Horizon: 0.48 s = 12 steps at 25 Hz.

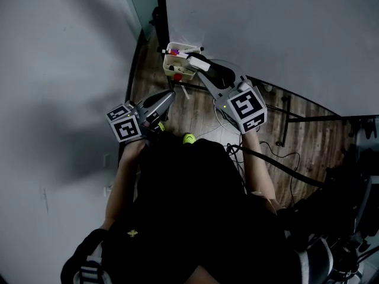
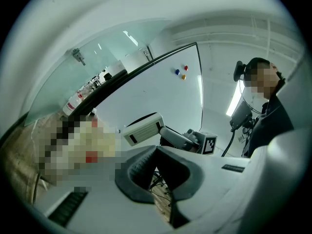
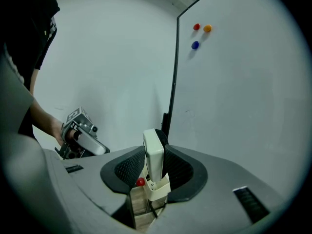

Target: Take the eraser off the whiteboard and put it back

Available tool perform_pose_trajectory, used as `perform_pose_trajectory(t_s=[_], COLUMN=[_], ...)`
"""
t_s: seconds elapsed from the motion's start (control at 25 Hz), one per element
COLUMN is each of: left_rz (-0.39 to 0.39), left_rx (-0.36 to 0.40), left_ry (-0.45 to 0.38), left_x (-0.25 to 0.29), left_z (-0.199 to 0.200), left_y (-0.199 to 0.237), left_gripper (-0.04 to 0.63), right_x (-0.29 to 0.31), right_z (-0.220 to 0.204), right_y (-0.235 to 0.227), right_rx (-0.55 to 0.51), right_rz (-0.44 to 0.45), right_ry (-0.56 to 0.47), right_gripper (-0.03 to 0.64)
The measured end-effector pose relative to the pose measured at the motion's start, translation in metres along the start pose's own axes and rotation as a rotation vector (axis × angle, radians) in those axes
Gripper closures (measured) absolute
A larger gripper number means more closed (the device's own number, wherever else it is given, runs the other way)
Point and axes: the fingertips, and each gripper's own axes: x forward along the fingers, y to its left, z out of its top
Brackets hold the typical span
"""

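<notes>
My right gripper (image 1: 202, 64) is shut on the white eraser (image 1: 198, 63), which stands on edge between the ribbed pads (image 3: 127, 167). The eraser (image 3: 154, 155) hangs just over a cream basket (image 3: 157, 189) at the whiteboard's (image 3: 243, 96) lower left corner. From the left gripper view, the eraser (image 2: 143, 129) shows as a white block with a slotted face, in front of the whiteboard (image 2: 161, 94). My left gripper (image 1: 170, 94) is lower and to the left, away from the board, its jaws (image 2: 156, 148) shut with nothing in them.
The basket (image 1: 172, 64) holds markers and a red piece (image 3: 140, 182). Three magnets (image 3: 196, 27) sit high on the board. The board's black stand legs (image 1: 308, 118) and cables (image 1: 278, 158) lie on the wood floor, with a green ball (image 1: 188, 138) near me. A grey wall (image 1: 65, 70) stands left.
</notes>
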Motion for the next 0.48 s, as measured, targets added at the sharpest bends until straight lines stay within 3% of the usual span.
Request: perform_pose_trajectory(t_s=[0.48], left_rz=[-0.006], left_rx=[-0.034], left_ry=[-0.002], left_x=[-0.005], left_z=[-0.001], left_y=[0.007], left_gripper=[0.578], right_x=[0.017], right_z=[-0.012], right_y=[-0.001], right_rx=[0.019], right_rz=[0.016], right_ry=[0.037], right_gripper=[0.491])
